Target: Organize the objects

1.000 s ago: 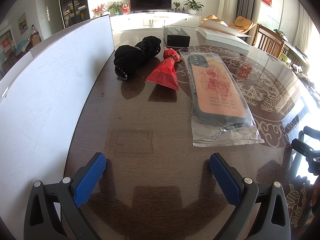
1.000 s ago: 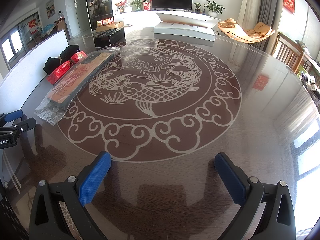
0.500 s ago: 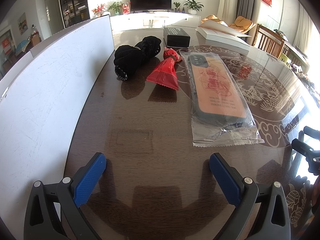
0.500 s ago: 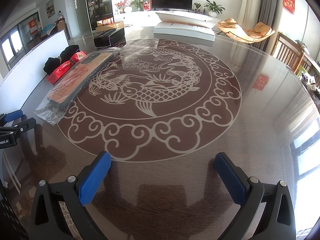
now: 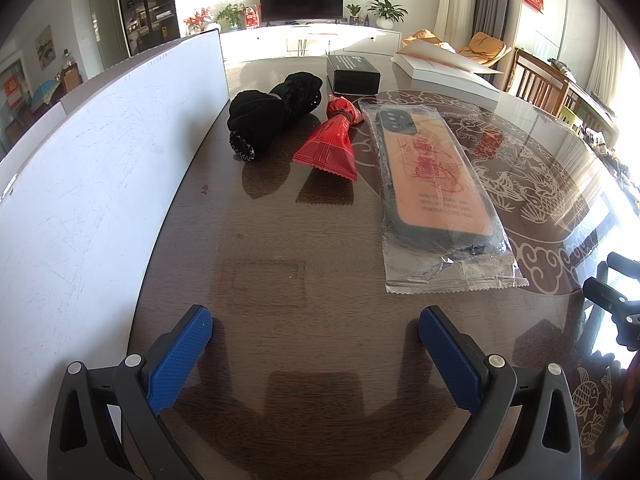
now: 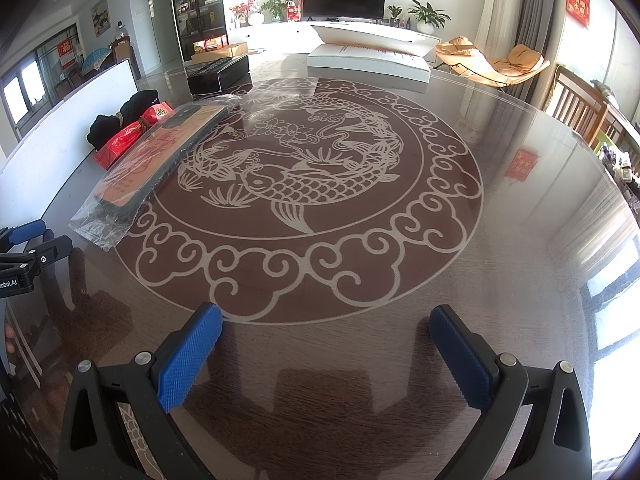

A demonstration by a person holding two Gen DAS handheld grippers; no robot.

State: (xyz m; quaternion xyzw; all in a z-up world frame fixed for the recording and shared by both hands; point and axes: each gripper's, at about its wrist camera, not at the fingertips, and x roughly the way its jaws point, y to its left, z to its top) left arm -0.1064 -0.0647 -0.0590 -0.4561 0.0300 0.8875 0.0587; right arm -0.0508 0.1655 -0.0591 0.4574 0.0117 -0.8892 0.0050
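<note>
Nothing has shifted: both the left gripper (image 5: 316, 330) and right gripper (image 6: 326, 326) stay released, jaws wide, over the surface (image 5: 280, 240), so organizing the phone case (image 5: 430, 176) hasn't begun.

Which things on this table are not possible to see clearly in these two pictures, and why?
- Black cloth bundle: right wrist view, mostly hidden behind the red packet.
- Small print on the phone case in plastic wrap: left wrist view, too small to read.
- Right hand-held gripper: left wrist view, cut off by the edge.
</note>
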